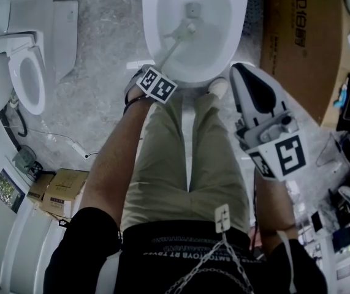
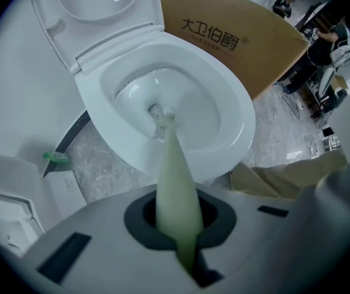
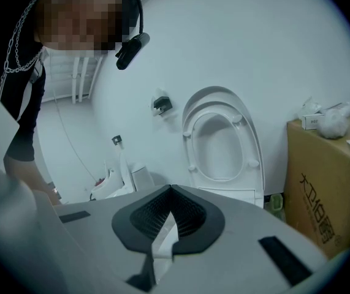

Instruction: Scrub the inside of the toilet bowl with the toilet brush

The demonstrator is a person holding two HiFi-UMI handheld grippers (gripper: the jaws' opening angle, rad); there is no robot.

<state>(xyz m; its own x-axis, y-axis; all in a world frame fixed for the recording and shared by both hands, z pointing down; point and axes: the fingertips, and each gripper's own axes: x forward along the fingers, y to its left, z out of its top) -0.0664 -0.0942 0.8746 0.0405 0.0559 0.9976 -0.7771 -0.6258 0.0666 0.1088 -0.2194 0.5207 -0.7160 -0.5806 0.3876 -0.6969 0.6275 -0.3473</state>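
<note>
Left gripper [image 2: 178, 222], jaws clamped on the toilet brush [image 1: 176, 41], works the toilet bowl [image 1: 153, 35] from seven o'clock; right gripper [image 3: 165, 219], closed and empty, hangs at four o'clock.

Grey marbled stone floor [image 1: 101, 72], with a white ceramic toilet bowl [image 1: 151, 23] standing on it at centre. A large brown cardboard box [image 1: 297, 41] stands just right of the bowl. A second white toilet [image 1: 40, 60] stands left of it, and small tan cartons [image 1: 61, 192] lie farther left and below.
</note>
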